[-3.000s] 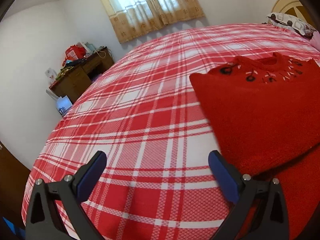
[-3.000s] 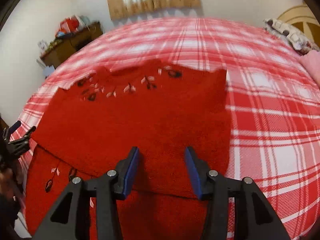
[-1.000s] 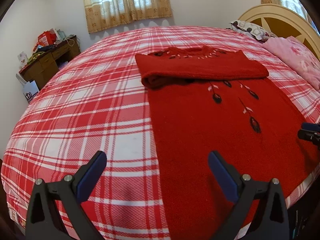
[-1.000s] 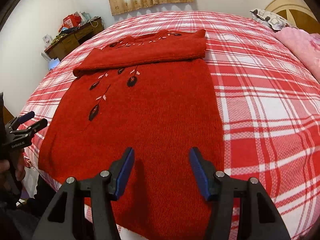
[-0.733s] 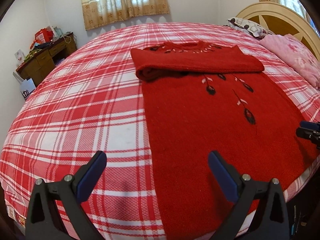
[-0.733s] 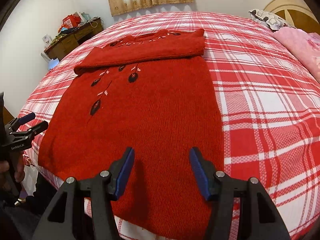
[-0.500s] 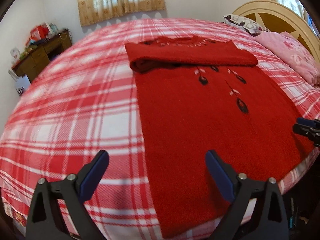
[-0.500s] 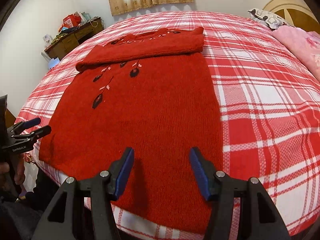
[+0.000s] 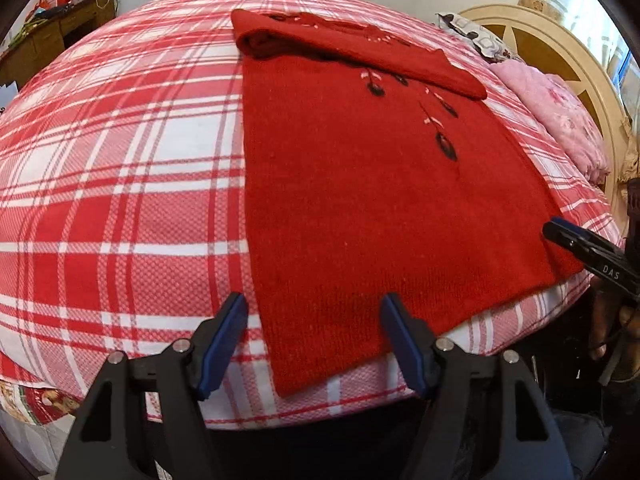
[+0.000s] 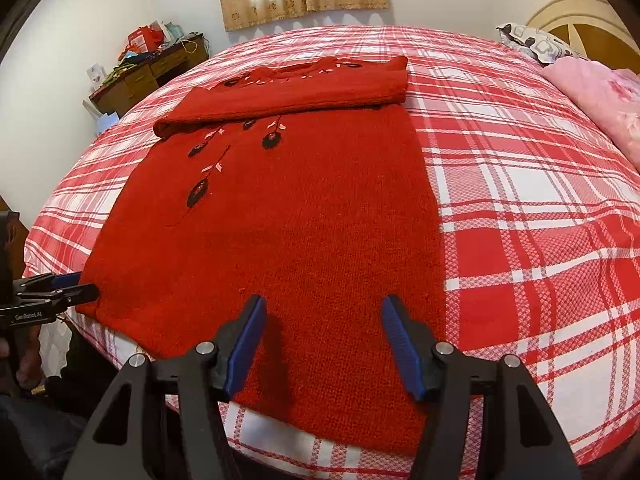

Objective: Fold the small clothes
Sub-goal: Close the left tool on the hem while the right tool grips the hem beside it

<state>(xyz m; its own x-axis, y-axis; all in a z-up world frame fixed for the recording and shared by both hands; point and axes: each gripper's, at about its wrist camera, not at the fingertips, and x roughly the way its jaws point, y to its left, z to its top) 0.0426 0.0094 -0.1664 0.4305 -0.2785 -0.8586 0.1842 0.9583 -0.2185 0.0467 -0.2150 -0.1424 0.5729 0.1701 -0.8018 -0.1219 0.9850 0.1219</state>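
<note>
A red knit sweater [image 9: 360,184] with black and pink embroidery lies flat on the red-and-white plaid bed [image 9: 120,140]. Its neck end is folded over into a thick band [image 9: 340,46] at the far end. It also shows in the right wrist view [image 10: 280,240]. My left gripper [image 9: 314,340] is open and empty, just above the sweater's near left hem corner. My right gripper [image 10: 322,344] is open and empty above the near right part of the hem. Each gripper shows at the edge of the other's view: the right one [image 9: 584,250] and the left one [image 10: 52,292].
A pink blanket [image 10: 600,96] and a patterned pillow [image 10: 536,42] lie by the wooden headboard [image 9: 532,52] on the right. A cluttered wooden desk [image 10: 148,68] stands by the far left wall. The bed's near edge drops off just below the hem.
Both grippers have drawn back from the folded neck end to the near hem. The left gripper's jaws have narrowed somewhat but stay open. The sweater lies still.
</note>
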